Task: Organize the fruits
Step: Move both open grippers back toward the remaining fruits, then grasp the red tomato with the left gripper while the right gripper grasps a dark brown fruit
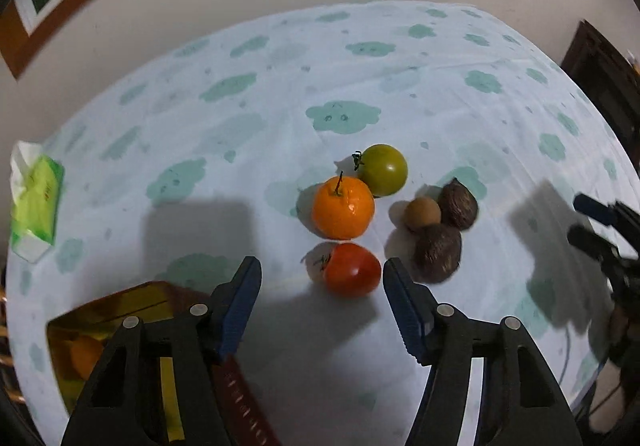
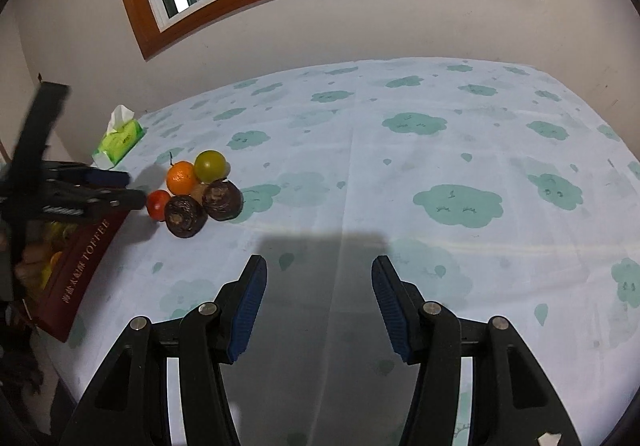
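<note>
A cluster of fruit lies on the cloud-patterned tablecloth (image 1: 280, 94): a red tomato (image 1: 352, 274), an orange mandarin (image 1: 343, 212), a green tomato (image 1: 383, 169), a small tan fruit (image 1: 422, 213) and two dark brown fruits (image 1: 458, 204) (image 1: 438, 252). My left gripper (image 1: 322, 266) is open and points down at the red tomato, which sits just beyond and between its blue fingertips, untouched. My right gripper (image 2: 319, 266) is open over bare cloth, well to the right of the fruit cluster (image 2: 192, 186), with nothing between its fingers.
A maroon TOFFEE box (image 2: 84, 258) with a gold lining (image 1: 112, 306) stands left of the fruit, with orange fruit inside. A green tissue pack (image 1: 36, 202) lies at the table's far left by the wall. The table's near edge runs close below both grippers.
</note>
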